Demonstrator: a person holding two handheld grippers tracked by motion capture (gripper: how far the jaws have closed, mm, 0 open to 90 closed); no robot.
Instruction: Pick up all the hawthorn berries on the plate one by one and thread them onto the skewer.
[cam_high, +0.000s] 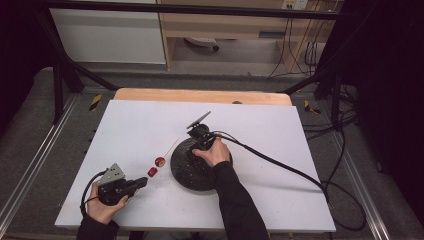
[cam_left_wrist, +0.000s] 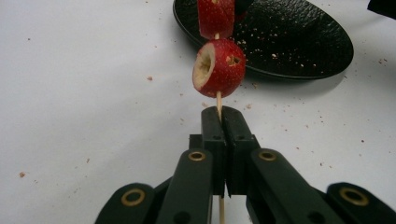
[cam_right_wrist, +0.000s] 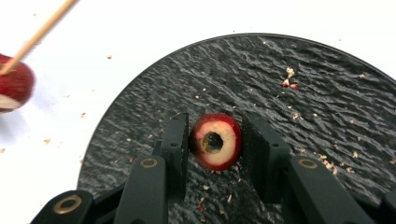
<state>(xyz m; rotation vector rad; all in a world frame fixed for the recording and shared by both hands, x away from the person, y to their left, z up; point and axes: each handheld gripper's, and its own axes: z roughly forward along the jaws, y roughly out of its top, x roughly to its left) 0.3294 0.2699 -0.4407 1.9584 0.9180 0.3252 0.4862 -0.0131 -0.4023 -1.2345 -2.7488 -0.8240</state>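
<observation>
Left gripper view: a thin wooden skewer (cam_left_wrist: 218, 103) carrying two cored red fruit pieces runs up from between the left gripper (cam_left_wrist: 222, 122)'s black jaws, which are pressed together on the stick with no gap visible. The nearer fruit piece (cam_left_wrist: 220, 68) sits just above the jaw tips, its pale hollowed end turned to the left; the farther fruit piece (cam_left_wrist: 215, 17) is threaded higher on the stick, in front of the edge of a black textured plate (cam_left_wrist: 299, 42). Crumbs and red flecks dot the white tabletop (cam_left_wrist: 84, 93) and the plate.

In the right gripper view, a third cored piece (cam_right_wrist: 215, 141) stands on the plate (cam_right_wrist: 327, 112) between the right gripper (cam_right_wrist: 215, 144)'s jaws, its round hole facing the camera. The jaws are parted to roughly the fruit's width; the left one is at the skin, while whether the right one touches cannot be told. The skewer (cam_right_wrist: 39, 31) and one threaded piece (cam_right_wrist: 14, 88) show at the upper left, off the plate.

In the high view, the left hand (cam_high: 102, 207) holds its gripper (cam_high: 142, 183) near the table's front left, jaws pointing toward the plate (cam_high: 187, 172), with the skewer (cam_high: 170, 147) slanting up and away and the two red pieces (cam_high: 156, 166) just left of the plate. The right hand (cam_high: 215, 152) holds the right gripper (cam_high: 197, 145) over the plate's far side, its cable (cam_high: 280, 165) trailing to the right across the table (cam_high: 260, 125).
</observation>
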